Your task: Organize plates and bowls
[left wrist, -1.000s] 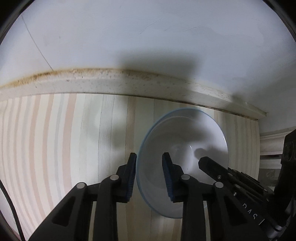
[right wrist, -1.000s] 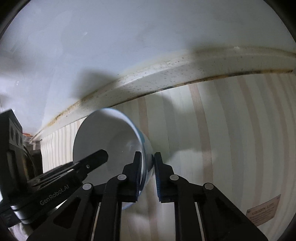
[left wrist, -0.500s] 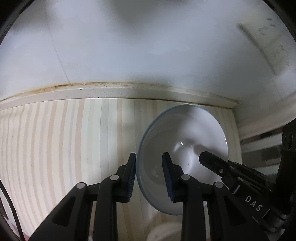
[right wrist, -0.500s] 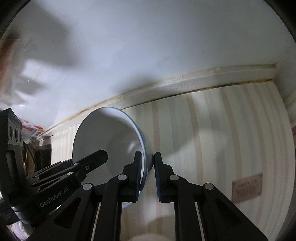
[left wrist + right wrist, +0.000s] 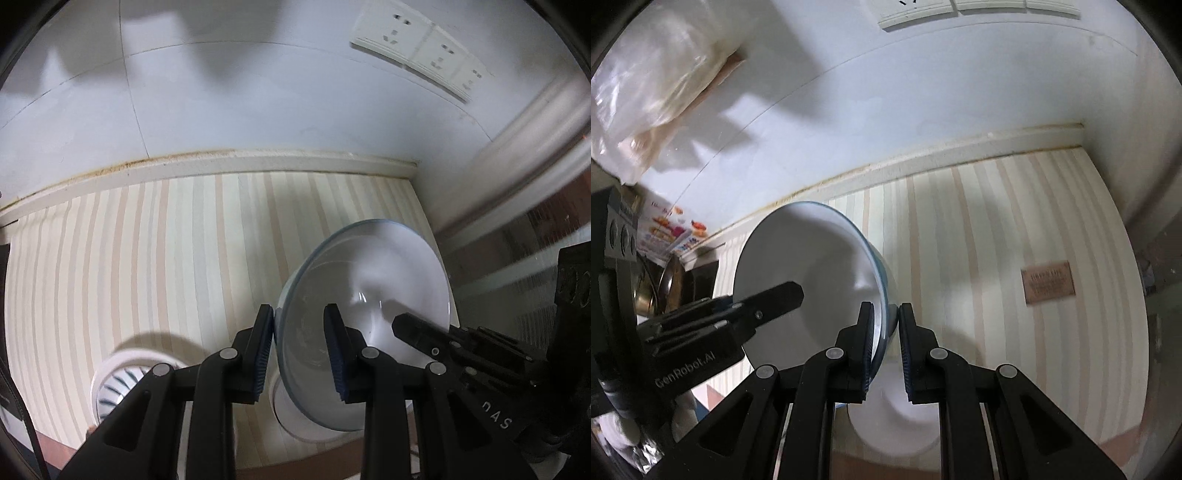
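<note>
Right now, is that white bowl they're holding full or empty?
Empty. The white bowl is tipped toward the camera, showing a bare, glossy inside. Both grippers pinch its rim.

Striped counter (image 5: 184, 258) w/ a ribbed white bowl (image 5: 122, 384), plain white bowl (image 5: 897, 424) & brown label (image 5: 1049, 282) on it.

Plate (image 5: 317, 417) below tongs: mostly hidden behind held bowl (image 5: 369, 295) and fingers. Striped dish (image 5: 114, 384) left of left tongs: part covered by tong arm. Label (image 5: 1048, 282) right of right tongs: print too small to read. Bag (image 5: 646, 92) far upper left: cut by picture edge, contents unclear. Sockets (image 5: 417, 48) above: right part blurred.
</note>
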Available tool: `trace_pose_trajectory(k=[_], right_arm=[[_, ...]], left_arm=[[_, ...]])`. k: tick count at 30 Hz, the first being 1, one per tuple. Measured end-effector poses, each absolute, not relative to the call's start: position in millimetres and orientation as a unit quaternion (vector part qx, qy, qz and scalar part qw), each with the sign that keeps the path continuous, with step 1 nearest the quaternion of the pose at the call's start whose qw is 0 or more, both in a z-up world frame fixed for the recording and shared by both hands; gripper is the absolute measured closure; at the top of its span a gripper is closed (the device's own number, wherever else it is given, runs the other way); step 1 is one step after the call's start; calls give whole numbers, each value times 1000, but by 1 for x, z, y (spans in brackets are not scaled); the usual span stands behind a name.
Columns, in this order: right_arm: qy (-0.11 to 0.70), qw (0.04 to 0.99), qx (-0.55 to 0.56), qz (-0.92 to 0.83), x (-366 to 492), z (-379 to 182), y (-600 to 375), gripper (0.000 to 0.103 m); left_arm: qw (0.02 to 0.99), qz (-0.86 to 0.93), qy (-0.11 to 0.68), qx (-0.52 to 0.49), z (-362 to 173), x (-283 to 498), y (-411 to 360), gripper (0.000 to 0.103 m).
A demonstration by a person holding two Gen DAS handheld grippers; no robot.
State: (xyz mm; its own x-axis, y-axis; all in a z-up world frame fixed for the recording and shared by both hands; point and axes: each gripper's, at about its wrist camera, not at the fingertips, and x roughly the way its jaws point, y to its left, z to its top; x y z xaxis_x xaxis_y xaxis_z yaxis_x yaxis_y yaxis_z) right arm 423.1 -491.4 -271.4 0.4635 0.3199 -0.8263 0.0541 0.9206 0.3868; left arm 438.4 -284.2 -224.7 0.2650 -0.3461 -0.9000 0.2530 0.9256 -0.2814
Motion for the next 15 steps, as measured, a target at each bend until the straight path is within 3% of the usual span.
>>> trace_pose_trajectory(k=[15], right_arm=[[546, 810, 204, 68, 366, -326, -499, 88]], left_arm=[[781, -169, 601, -1, -271, 385, -298, 78]])
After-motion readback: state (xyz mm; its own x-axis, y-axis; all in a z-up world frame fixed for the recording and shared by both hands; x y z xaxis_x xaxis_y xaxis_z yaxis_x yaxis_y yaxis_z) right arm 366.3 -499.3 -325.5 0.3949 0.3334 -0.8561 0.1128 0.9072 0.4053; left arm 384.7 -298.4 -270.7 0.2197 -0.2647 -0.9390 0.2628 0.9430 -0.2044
